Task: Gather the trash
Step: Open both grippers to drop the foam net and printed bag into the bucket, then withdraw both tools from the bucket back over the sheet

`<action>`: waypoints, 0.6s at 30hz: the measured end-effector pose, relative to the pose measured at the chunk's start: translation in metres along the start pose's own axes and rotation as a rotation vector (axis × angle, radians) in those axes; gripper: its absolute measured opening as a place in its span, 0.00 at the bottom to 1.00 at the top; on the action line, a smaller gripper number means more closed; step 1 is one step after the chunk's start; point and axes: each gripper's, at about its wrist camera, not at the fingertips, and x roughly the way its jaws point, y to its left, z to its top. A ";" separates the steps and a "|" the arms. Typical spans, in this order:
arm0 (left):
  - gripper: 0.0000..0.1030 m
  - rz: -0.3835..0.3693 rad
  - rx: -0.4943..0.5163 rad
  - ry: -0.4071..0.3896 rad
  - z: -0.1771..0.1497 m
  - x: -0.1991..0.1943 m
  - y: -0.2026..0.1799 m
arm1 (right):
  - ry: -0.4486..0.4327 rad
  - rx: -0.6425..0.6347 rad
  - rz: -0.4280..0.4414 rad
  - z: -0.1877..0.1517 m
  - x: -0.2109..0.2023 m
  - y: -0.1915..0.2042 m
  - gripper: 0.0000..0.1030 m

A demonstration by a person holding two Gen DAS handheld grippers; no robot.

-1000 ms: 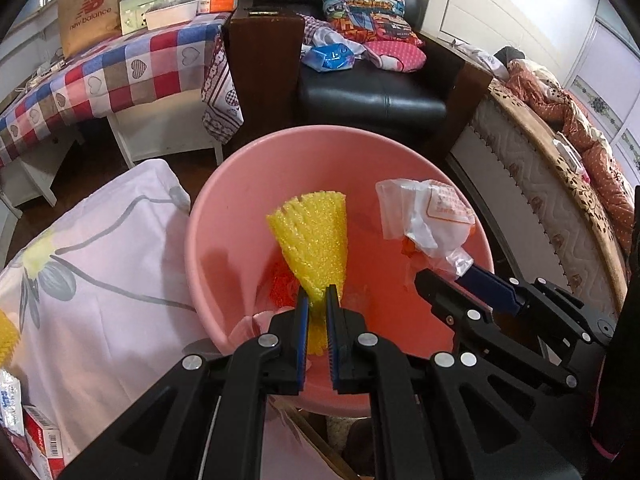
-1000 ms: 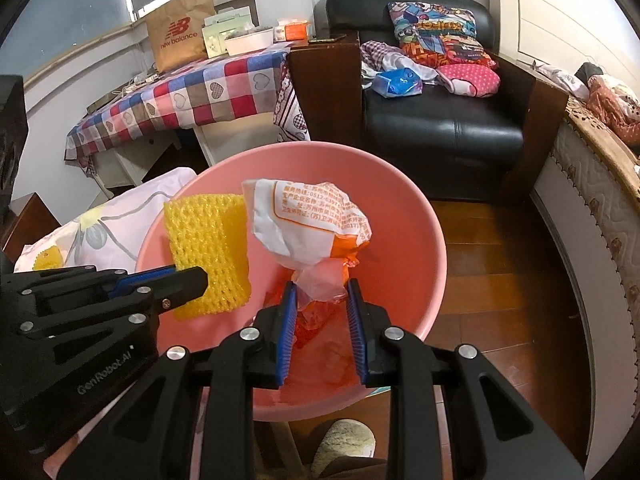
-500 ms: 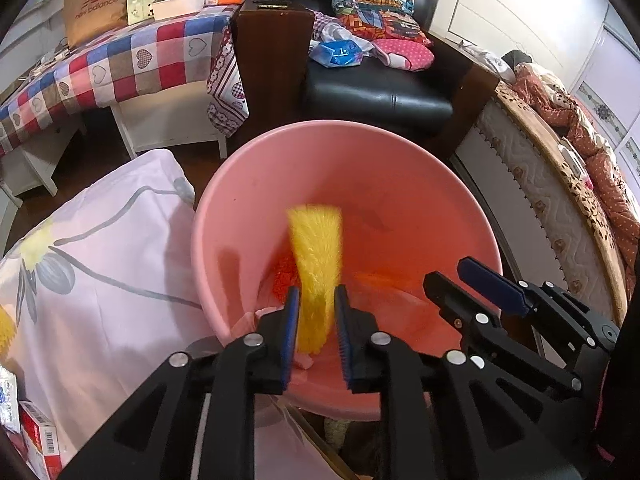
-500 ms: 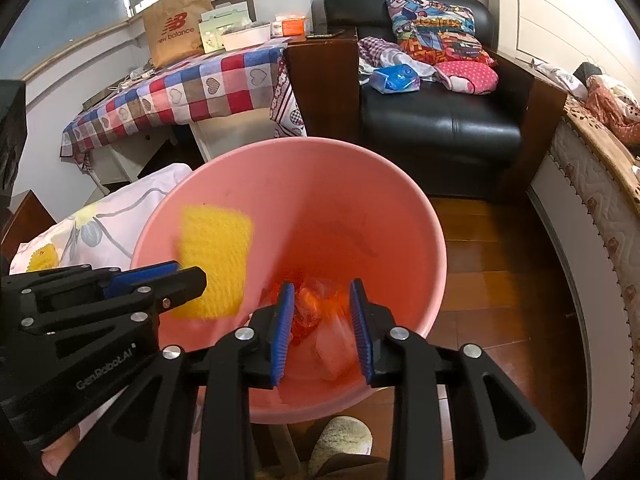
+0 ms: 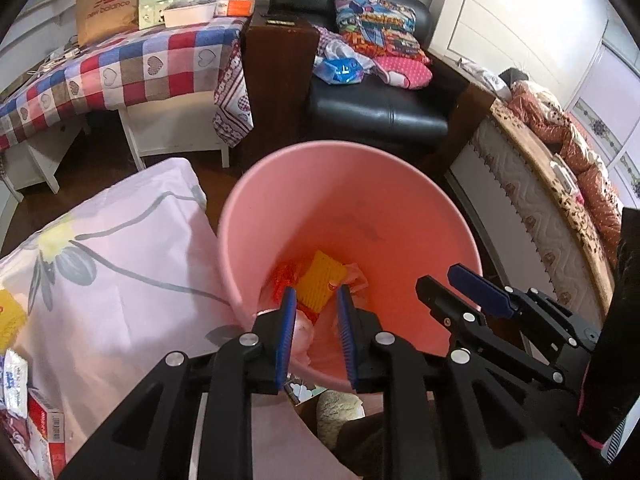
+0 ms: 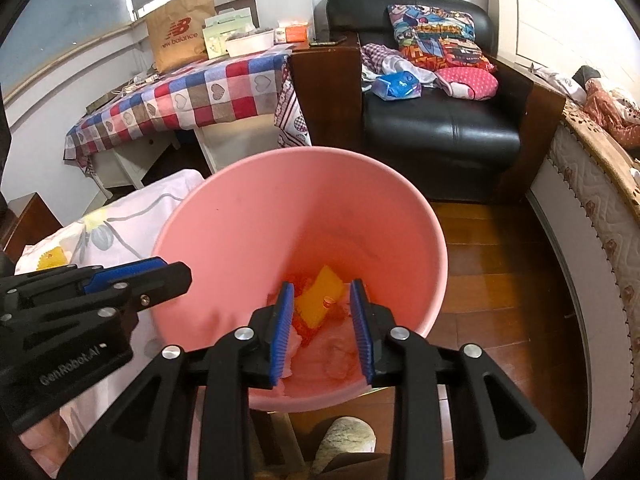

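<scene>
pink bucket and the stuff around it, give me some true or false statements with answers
1. The yellow foam net lies inside the pink bucket. True.
2. The left hand-held gripper grips the yellow net. False: its jaws are opening with nothing between them.
3. The right hand-held gripper holds nothing. True.
4. The bucket stands on the black armchair. False: the armchair is behind it.
5. A floral cloth lies beside the bucket. True.

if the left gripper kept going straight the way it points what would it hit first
Most likely the yellow foam net lying at the bottom of the pink bucket. The left gripper points down into it, its opening fingers empty. Depth is hard to judge.
</scene>
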 end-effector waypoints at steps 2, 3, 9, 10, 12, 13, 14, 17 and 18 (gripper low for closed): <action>0.20 -0.004 -0.006 -0.014 -0.001 -0.009 0.004 | -0.008 0.001 0.005 0.000 -0.005 0.003 0.29; 0.20 -0.006 -0.008 -0.022 -0.002 -0.015 0.006 | -0.015 0.003 0.012 0.001 -0.009 0.005 0.29; 0.19 0.038 0.015 -0.120 -0.018 -0.060 0.022 | -0.050 -0.017 0.064 -0.002 -0.032 0.027 0.29; 0.20 0.050 0.020 -0.138 -0.022 -0.068 0.026 | -0.058 -0.026 0.078 -0.004 -0.037 0.034 0.29; 0.20 0.075 0.026 -0.169 -0.031 -0.086 0.035 | -0.072 -0.039 0.098 -0.006 -0.044 0.045 0.29; 0.20 0.090 0.024 -0.183 -0.036 -0.095 0.041 | -0.077 -0.048 0.114 -0.009 -0.048 0.053 0.29; 0.20 0.105 0.017 -0.196 -0.043 -0.105 0.048 | -0.079 -0.053 0.126 -0.010 -0.051 0.058 0.29; 0.20 0.136 -0.010 -0.219 -0.058 -0.128 0.068 | -0.075 -0.071 0.170 -0.018 -0.057 0.080 0.29; 0.20 0.153 -0.026 -0.229 -0.065 -0.137 0.078 | -0.072 -0.075 0.181 -0.020 -0.058 0.086 0.29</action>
